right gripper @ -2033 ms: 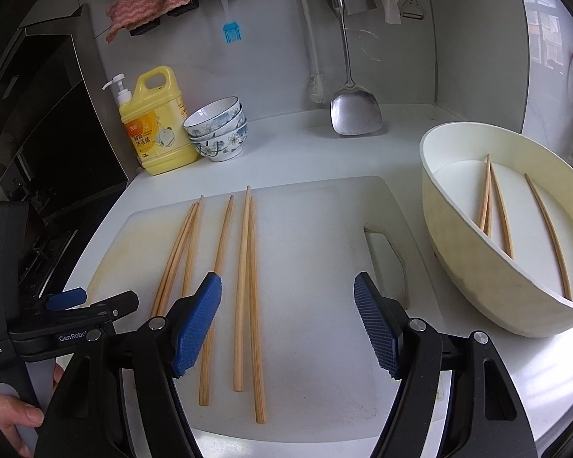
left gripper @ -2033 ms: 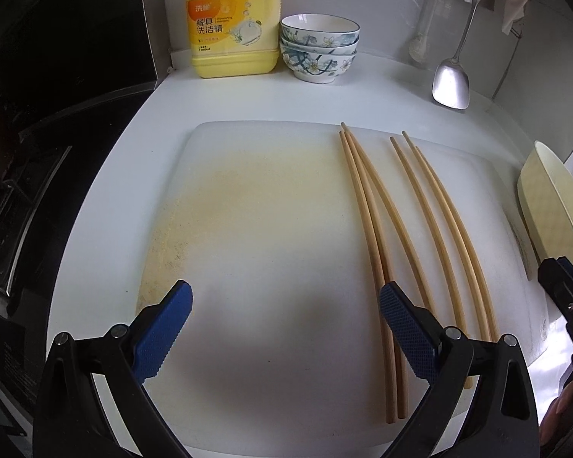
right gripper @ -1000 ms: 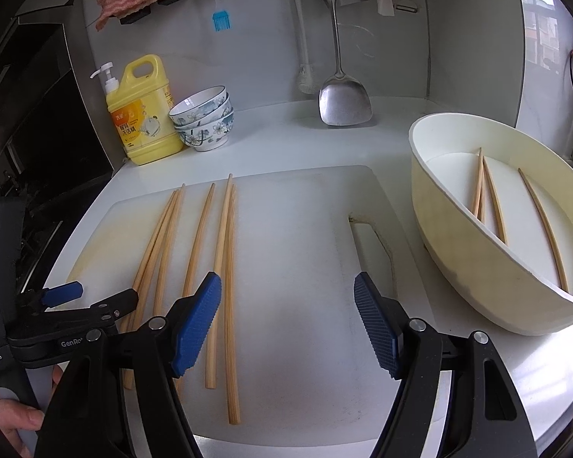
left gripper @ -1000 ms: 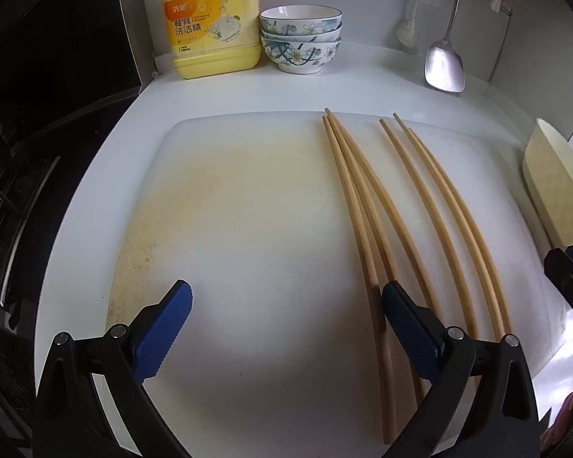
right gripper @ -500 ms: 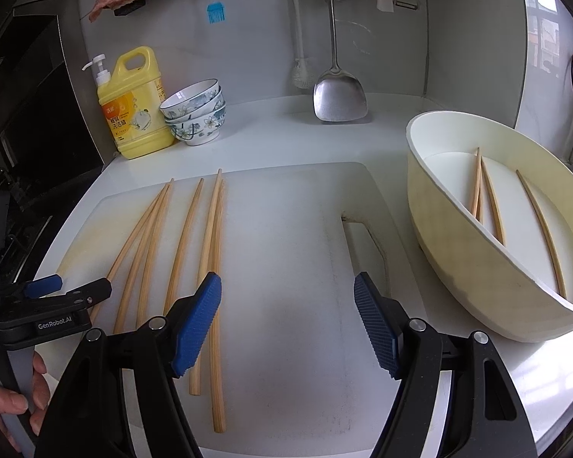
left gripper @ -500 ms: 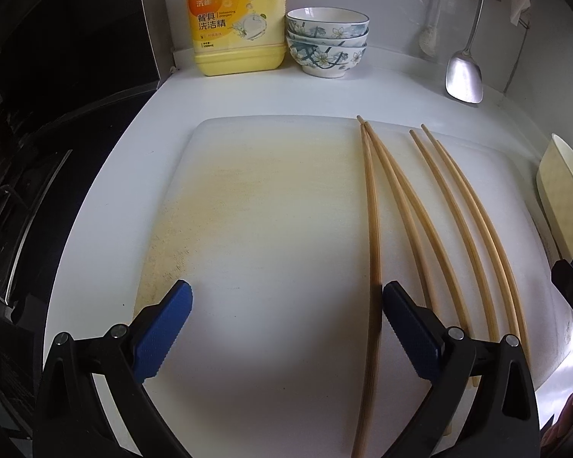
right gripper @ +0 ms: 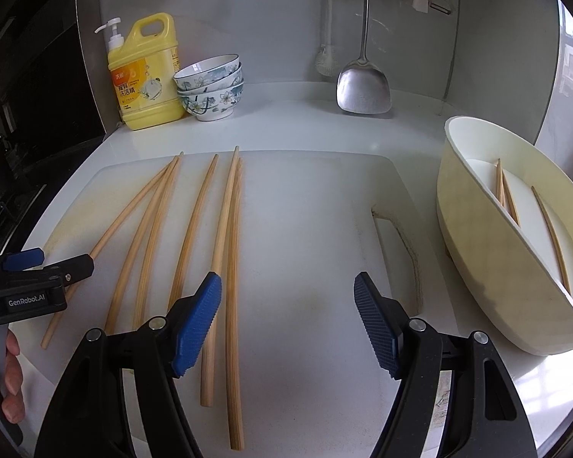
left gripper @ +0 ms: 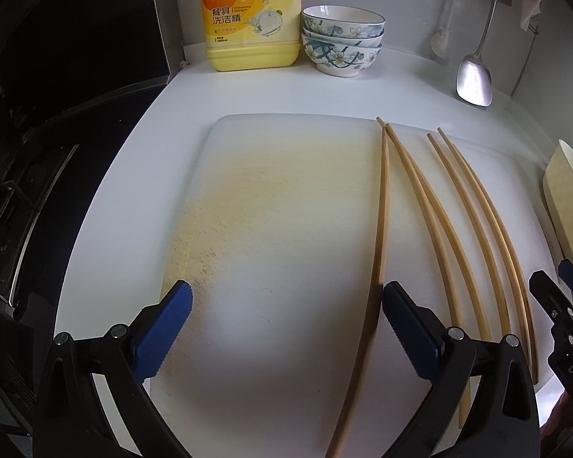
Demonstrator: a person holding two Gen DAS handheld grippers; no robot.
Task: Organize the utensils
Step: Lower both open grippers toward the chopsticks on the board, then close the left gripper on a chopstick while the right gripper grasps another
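Observation:
Several long bamboo chopsticks (left gripper: 439,221) lie side by side on a white cutting board (left gripper: 279,229), on its right half. The leftmost chopstick (left gripper: 378,236) has swung apart from the others, and its near part passes just inside my left gripper's right finger. My left gripper (left gripper: 286,324) is open and empty, low over the board. In the right wrist view the chopsticks (right gripper: 195,236) lie left of centre. My right gripper (right gripper: 286,320) is open and empty; its left finger is over two chopsticks. A cream bowl (right gripper: 477,259) at the right holds three chopsticks (right gripper: 508,198).
A yellow detergent bottle (left gripper: 248,19) and stacked patterned bowls (left gripper: 342,42) stand at the back wall. A metal spatula (right gripper: 363,87) hangs at the back right. A dark stove (left gripper: 26,191) lies left of the counter. The board has a handle slot (right gripper: 397,240).
The leftmost chopstick has swung away from the others, its near end moving left under my left gripper. Both grippers have shifted slightly; both stay open.

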